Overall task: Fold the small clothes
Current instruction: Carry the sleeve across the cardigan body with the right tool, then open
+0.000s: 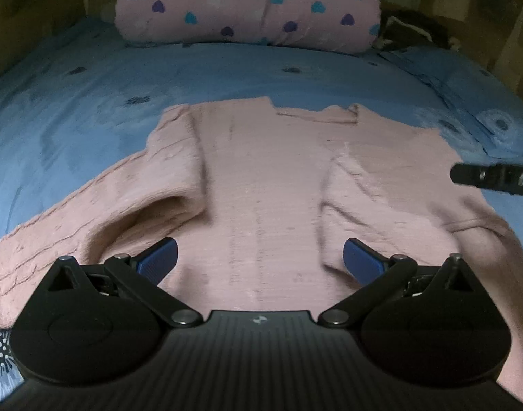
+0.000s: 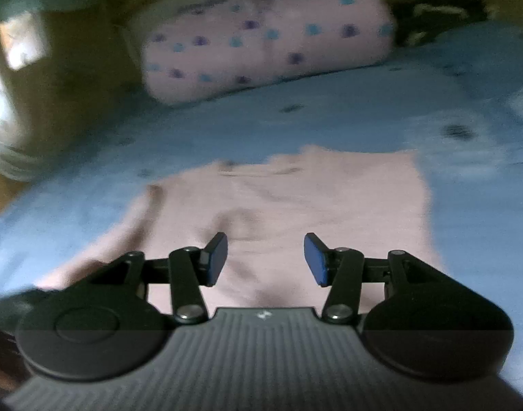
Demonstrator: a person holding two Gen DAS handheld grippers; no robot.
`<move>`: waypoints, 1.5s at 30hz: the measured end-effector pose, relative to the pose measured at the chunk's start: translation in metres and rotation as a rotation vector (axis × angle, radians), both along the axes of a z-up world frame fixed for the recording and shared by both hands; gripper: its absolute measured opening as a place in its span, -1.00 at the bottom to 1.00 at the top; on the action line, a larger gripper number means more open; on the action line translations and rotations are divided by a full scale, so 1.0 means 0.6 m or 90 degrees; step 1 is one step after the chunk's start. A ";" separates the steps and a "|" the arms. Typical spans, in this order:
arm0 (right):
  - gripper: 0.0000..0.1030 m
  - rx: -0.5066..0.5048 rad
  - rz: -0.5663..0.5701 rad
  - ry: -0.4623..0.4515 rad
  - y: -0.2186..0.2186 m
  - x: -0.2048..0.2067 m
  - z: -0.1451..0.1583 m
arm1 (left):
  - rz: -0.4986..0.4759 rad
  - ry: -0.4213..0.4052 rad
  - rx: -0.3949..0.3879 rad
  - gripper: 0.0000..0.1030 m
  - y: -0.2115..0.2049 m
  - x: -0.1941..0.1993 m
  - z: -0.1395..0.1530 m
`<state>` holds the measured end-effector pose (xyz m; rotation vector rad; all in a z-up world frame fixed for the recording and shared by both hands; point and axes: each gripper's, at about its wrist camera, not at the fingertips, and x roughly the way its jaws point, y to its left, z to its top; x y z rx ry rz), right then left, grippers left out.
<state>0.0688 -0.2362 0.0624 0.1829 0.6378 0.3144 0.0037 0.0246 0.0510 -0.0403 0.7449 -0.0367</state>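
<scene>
We see a pink knitted sweater (image 1: 261, 185) lying flat on the blue bedspread (image 1: 90, 78), on the near side of the heart-print pillow (image 1: 247, 3). We judge it soft, light and floppy, best pinched at a sleeve or hem edge. The left tool (image 1: 260, 260) hangs over its middle, angled down, jaws wide apart and empty. The right tool (image 2: 265, 260) stands partly open above it, holding nothing.

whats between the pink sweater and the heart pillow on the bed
Only bare blue bedsheet lies between the pink sweater and the heart pillow; the left wrist view shows it.
</scene>
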 end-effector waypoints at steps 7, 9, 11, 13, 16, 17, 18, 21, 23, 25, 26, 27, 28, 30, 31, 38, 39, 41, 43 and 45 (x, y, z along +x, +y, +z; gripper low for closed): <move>0.01 -0.028 -0.072 0.024 -0.083 -0.003 -0.025 | -0.059 -0.019 0.028 1.00 -0.091 -0.031 0.031; 0.02 -0.029 -0.084 0.039 -0.088 0.003 -0.022 | -0.073 -0.030 0.036 1.00 -0.123 -0.040 0.030; 0.02 -0.005 -0.081 0.040 -0.094 0.000 -0.021 | -0.087 -0.039 0.044 1.00 -0.155 -0.045 0.024; 0.01 -0.001 -0.070 0.044 -0.094 -0.004 -0.022 | -0.103 -0.042 0.069 1.00 -0.188 -0.046 0.010; 0.01 -0.031 -0.064 0.032 -0.093 -0.008 -0.021 | -0.126 -0.055 0.110 0.82 -0.225 -0.042 -0.012; 0.01 -0.036 -0.066 0.031 -0.094 -0.007 -0.020 | -0.131 -0.063 0.129 0.73 -0.235 -0.040 -0.019; 0.01 -0.036 -0.068 0.031 -0.096 -0.006 -0.020 | -0.139 -0.072 0.152 0.55 -0.246 -0.039 -0.026; 0.01 -0.002 -0.078 0.047 -0.110 0.000 -0.020 | -0.164 -0.054 0.172 -0.08 -0.258 -0.029 -0.044; 0.01 0.025 -0.079 0.051 -0.120 0.000 -0.018 | -0.163 -0.049 0.153 -0.32 -0.256 -0.027 -0.046; 0.01 0.042 -0.080 0.051 -0.128 -0.001 -0.017 | -0.157 -0.053 0.147 -0.62 -0.252 -0.026 -0.042; 0.01 0.046 -0.081 0.051 -0.130 -0.001 -0.016 | -0.152 -0.058 0.144 -0.63 -0.249 -0.027 -0.037; 0.01 0.050 -0.081 0.051 -0.132 -0.001 -0.015 | -0.143 -0.066 0.141 -0.66 -0.243 -0.030 -0.031; 0.01 0.054 -0.083 0.051 -0.133 0.000 -0.015 | -0.134 -0.078 0.144 -0.67 -0.237 -0.032 -0.024; 0.01 0.056 -0.083 0.055 -0.134 0.001 -0.016 | -0.110 -0.110 0.160 -0.67 -0.214 -0.035 -0.007; 0.01 0.056 -0.082 0.055 -0.134 0.001 -0.017 | -0.097 -0.120 0.168 -0.67 -0.203 -0.035 -0.001; 0.01 0.034 -0.072 0.056 -0.124 0.002 -0.021 | 0.031 -0.103 0.187 -0.67 -0.076 -0.003 0.010; 0.01 0.031 -0.071 0.057 -0.123 0.002 -0.022 | 0.045 -0.094 0.194 -0.66 -0.060 0.003 0.005; 0.01 0.026 -0.070 0.059 -0.121 0.004 -0.023 | 0.076 -0.080 0.226 -0.66 -0.037 0.014 -0.002; 0.01 0.021 -0.070 0.062 -0.118 0.005 -0.025 | 0.099 -0.067 0.248 -0.65 -0.017 0.023 -0.007; 0.01 0.017 -0.067 0.064 -0.115 0.007 -0.027 | 0.104 -0.056 0.229 -0.64 0.003 0.025 -0.004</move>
